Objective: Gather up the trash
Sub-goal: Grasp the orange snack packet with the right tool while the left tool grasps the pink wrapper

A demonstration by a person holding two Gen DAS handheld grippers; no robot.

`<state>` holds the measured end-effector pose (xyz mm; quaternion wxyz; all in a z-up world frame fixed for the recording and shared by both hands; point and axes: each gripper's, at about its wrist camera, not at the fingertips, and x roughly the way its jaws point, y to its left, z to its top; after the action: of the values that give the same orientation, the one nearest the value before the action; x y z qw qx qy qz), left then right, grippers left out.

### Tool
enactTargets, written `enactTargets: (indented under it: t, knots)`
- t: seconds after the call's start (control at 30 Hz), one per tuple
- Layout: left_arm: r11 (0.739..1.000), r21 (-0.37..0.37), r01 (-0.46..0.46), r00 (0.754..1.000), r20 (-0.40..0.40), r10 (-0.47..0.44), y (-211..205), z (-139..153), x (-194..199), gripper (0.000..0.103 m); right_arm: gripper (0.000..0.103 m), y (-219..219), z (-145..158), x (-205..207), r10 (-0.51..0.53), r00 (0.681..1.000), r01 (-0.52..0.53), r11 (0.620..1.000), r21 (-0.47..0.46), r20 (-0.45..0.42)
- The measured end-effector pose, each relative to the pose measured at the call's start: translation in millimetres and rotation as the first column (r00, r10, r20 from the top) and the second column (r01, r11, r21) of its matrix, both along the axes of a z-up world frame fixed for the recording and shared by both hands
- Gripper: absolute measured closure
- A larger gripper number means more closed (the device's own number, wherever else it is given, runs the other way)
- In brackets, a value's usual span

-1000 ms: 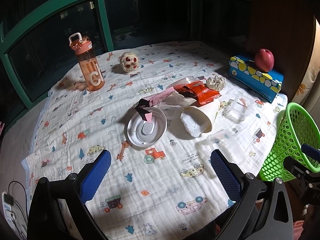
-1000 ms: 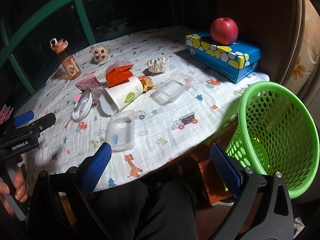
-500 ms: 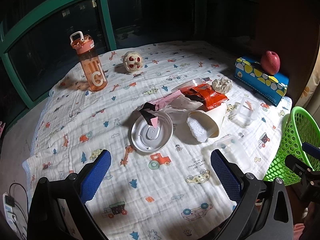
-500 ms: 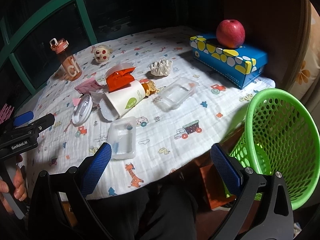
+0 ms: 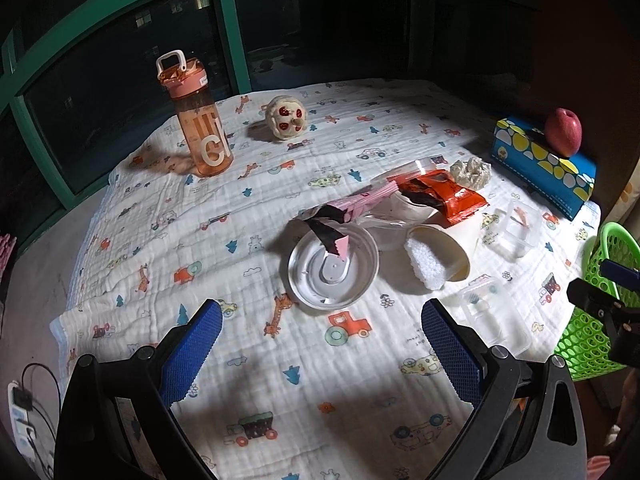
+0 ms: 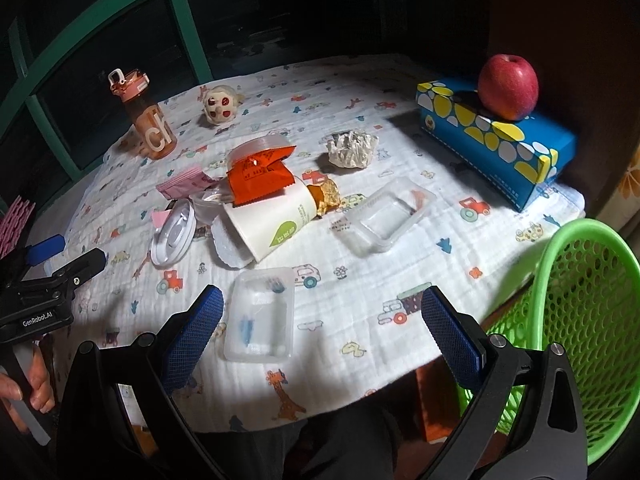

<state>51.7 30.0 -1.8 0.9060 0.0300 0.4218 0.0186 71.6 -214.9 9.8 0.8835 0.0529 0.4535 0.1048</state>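
Both grippers empty, jaws spread wide: left gripper short of the round lid, right gripper w/ the near clear tray just by its left finger. I'd take that tray first, I think: pinch one long rim, lift flat, swing to the green basket off the table's right edge. Tray's long axis runs away from me, slightly tilted.

Green basket, orange wrapper, cartoon-print white cloth.
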Motion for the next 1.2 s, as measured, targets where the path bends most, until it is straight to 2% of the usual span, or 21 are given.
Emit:
enactTargets:
  t: [0.5,0.7,0.8,1.03,1.2]
  knots:
    - [0.998,-0.015,-0.053,0.997,-0.048,0.052,30.2,-16.8,13.8,0.006,0.009,55.4,-8.1,87.7,0.155,0.988,-0.155,0.988,0.027,-0.024]
    - [0.997,-0.027,-0.066,0.995,-0.072,0.064,39.2,-26.4,19.4,0.006,0.01,67.7,-19.7,121.2,0.182,0.982,-0.181,0.983,0.03,-0.05]
    - [0.997,-0.033,-0.068,0.994,-0.082,0.065,42.1,-30.6,21.8,0.006,0.014,72.8,-28.2,136.4,0.191,0.979,-0.19,0.982,0.018,-0.069]
    - [0.996,-0.051,-0.068,0.994,-0.084,0.063,49.4,-32.9,29.5,0.006,0.022,71.7,-47.8,162.0,0.186,0.972,-0.178,0.982,0.066,-0.146]
    - [0.997,-0.056,-0.053,0.995,-0.083,0.048,48.5,-33.0,40.5,0.006,0.035,77.2,-48.4,161.1,0.202,0.969,-0.199,0.979,0.036,-0.143]
